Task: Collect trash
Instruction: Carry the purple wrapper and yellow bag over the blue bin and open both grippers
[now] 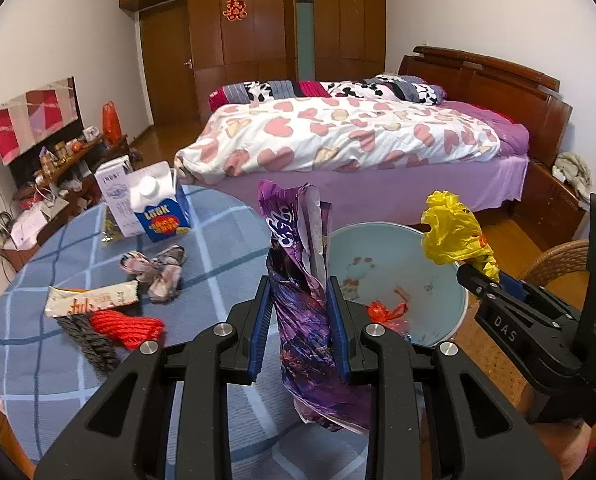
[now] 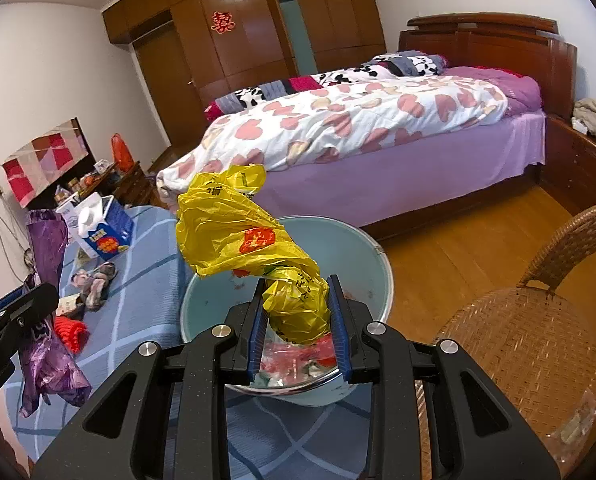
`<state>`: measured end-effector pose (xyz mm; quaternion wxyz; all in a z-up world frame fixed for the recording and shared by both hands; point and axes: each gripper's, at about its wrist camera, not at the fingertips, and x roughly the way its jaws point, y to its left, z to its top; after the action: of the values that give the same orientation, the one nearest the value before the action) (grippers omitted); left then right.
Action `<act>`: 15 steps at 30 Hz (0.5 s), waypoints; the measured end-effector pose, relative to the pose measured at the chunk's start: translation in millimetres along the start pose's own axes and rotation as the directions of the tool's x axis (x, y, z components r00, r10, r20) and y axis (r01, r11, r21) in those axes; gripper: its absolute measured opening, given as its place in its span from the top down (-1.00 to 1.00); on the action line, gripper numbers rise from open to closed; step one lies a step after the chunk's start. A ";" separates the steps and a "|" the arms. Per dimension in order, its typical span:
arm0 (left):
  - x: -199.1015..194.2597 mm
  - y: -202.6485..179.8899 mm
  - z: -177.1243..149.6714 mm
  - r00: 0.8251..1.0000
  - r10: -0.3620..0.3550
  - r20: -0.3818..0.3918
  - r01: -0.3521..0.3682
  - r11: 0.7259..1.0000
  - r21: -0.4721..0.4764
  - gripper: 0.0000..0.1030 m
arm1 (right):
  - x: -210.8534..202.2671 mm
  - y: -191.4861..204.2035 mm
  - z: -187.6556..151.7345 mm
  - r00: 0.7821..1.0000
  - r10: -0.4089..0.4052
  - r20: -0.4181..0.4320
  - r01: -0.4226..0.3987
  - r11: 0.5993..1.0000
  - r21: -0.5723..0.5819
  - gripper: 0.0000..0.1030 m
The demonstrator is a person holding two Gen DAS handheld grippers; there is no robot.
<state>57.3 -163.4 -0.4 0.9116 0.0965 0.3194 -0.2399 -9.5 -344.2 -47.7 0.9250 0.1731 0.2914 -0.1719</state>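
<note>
My left gripper [image 1: 301,300] is shut on a crumpled purple foil wrapper [image 1: 298,264], held upright above the table edge beside the pale blue basin [image 1: 434,248]. My right gripper [image 2: 298,304] is shut on a crumpled yellow plastic bag [image 2: 238,232], held over the basin [image 2: 362,252]. The basin holds red and clear scraps [image 2: 298,354]. In the left wrist view the right gripper [image 1: 478,276] with the yellow bag [image 1: 452,232] is at the right. In the right wrist view the purple wrapper [image 2: 46,356] hangs at the left.
On the blue checked tablecloth [image 1: 226,240] lie a snack wrapper [image 1: 94,300], a red and grey knit piece [image 1: 126,326], a crumpled cloth [image 1: 158,270] and two cartons [image 1: 158,206]. A wicker chair [image 2: 530,344] stands right of the basin. A bed [image 1: 358,140] is behind.
</note>
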 end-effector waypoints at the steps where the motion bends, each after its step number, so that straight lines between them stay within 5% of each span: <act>1: 2.6 -0.7 0.2 1.000 -0.003 -0.005 0.003 1.000 -0.002 0.48 | 0.9 -0.6 0.5 1.000 -0.004 0.000 0.004 1.000 0.001 0.43; 15: 34.1 -12.7 9.7 0.996 -0.077 -0.041 0.077 0.997 -0.014 0.47 | 34.1 -16.5 7.0 0.994 -0.108 -0.006 0.108 0.994 0.011 0.43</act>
<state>79.4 -190.4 -14.6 0.8956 0.0832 0.3431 -0.2708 13.2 -369.1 -66.4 0.9125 0.1629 0.3017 -0.2229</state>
